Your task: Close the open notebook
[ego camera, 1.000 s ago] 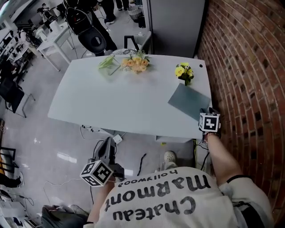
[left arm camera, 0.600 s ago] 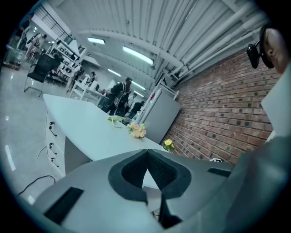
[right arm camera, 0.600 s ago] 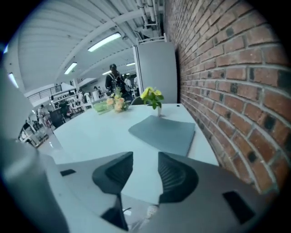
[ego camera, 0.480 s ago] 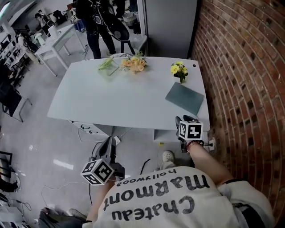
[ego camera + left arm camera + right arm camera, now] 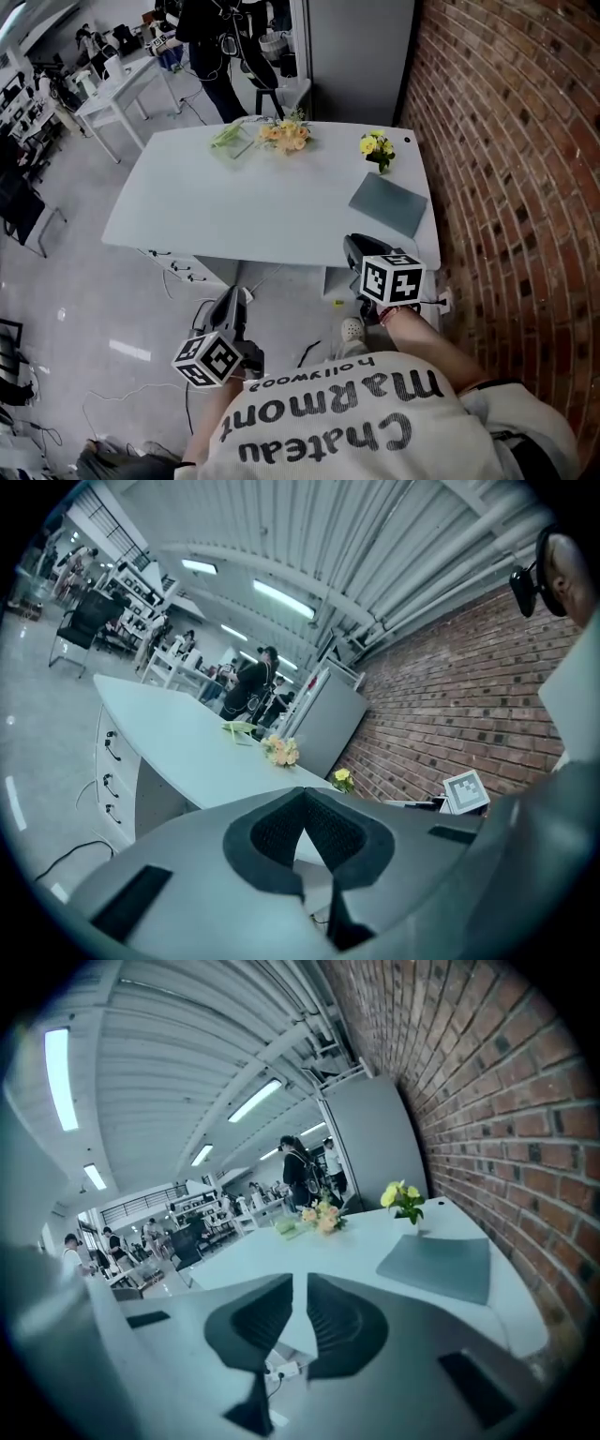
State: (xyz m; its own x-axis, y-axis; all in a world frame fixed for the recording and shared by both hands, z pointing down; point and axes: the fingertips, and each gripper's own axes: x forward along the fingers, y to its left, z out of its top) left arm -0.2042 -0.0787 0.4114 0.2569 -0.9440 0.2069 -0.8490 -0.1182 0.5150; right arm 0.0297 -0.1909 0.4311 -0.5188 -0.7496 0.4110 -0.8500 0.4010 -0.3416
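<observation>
The grey-green notebook (image 5: 387, 204) lies closed and flat on the white table (image 5: 234, 206), near its right end; it shows again in the right gripper view (image 5: 439, 1265). My right gripper (image 5: 354, 248) hovers off the table's near edge, short of the notebook and apart from it. Its jaws have just been closing: only a thin gap is left and nothing is between them (image 5: 300, 1283). My left gripper (image 5: 234, 298) hangs low over the floor in front of the table, pads meeting at the tip, empty (image 5: 302, 799).
A small pot of yellow flowers (image 5: 377, 148) stands just behind the notebook. An orange bouquet (image 5: 284, 134) and a green bundle (image 5: 226, 134) lie at the table's far edge. A brick wall (image 5: 506, 141) runs along the right. People stand beyond the table; cables lie on the floor.
My right gripper has pulled back from the notebook's near corner, off the table edge and upward toward the body, and its jaws have narrowed. The left gripper has shifted only slightly.
</observation>
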